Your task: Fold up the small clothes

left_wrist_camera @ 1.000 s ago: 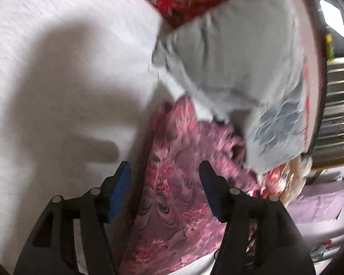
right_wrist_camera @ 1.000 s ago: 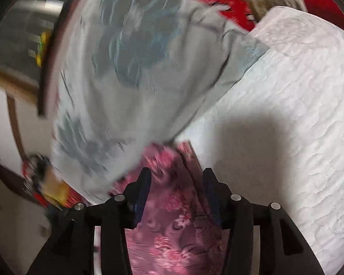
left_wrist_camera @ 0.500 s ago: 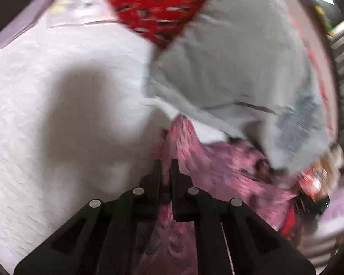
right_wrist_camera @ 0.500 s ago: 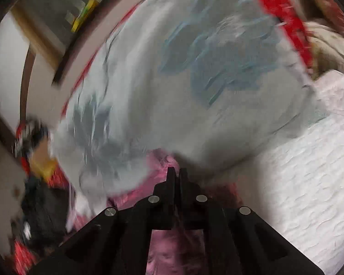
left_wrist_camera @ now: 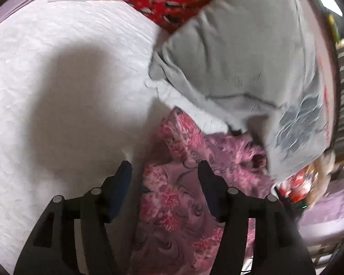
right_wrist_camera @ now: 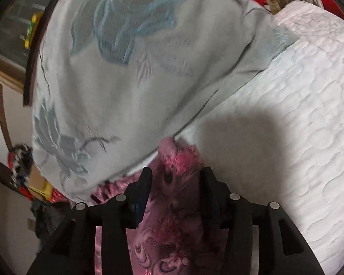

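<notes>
Grippers, left (left_wrist_camera: 164,171) and right (right_wrist_camera: 176,178), opening over pink garment (left_wrist_camera: 172,194) (ungripped).

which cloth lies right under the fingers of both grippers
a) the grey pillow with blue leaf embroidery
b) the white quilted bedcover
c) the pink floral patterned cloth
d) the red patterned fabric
c: the pink floral patterned cloth runs between the fingers of the left gripper and of the right gripper, while the grey embroidered pillow sits further ahead.
</notes>
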